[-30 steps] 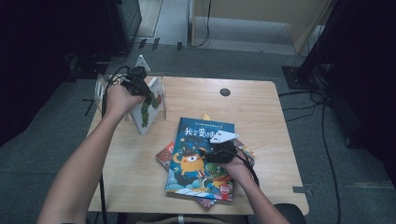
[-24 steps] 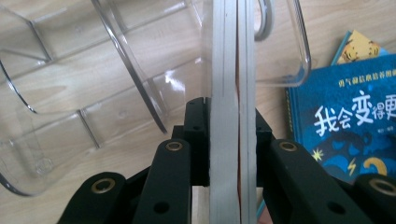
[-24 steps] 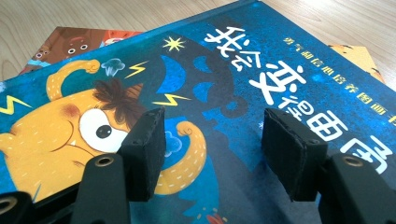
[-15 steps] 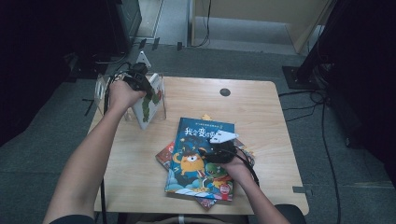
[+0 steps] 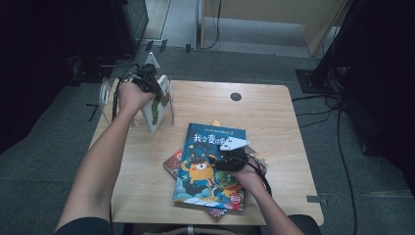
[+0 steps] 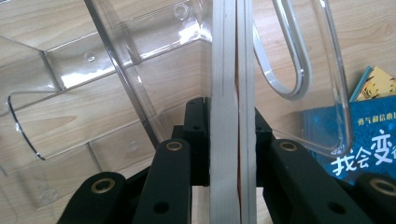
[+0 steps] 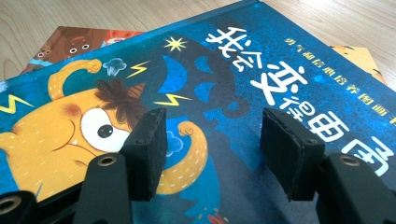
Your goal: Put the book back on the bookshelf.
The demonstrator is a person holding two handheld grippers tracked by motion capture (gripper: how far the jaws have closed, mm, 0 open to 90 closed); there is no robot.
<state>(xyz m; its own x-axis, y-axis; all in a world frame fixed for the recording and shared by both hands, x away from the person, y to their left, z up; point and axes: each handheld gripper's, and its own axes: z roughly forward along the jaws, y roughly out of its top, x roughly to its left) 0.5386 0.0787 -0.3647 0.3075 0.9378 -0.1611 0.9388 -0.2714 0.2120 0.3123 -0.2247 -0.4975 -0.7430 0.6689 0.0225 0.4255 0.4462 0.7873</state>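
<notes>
at the far left corner of the table (image 5: 274,98) the left gripper (image 5: 147,83) is clamped on a thin white-edged book (image 6: 232,93), its jaws narrow on either side of the spine, holding it upright in the clear acrylic book stand (image 5: 164,105). judging by this, one book is nearly filed and the rest are not: the blue monster book (image 5: 210,166) lies flat on top of a small pile near the front edge, with an orange book (image 7: 70,44) under it. the right gripper (image 5: 230,159) rests over the blue cover with its jaws wide and nothing between them. room is tight at the stand, where clear walls close in on both sides of the held book. the middle and right of the table lie bare, so lifting the next book should meet no obstacle.
</notes>
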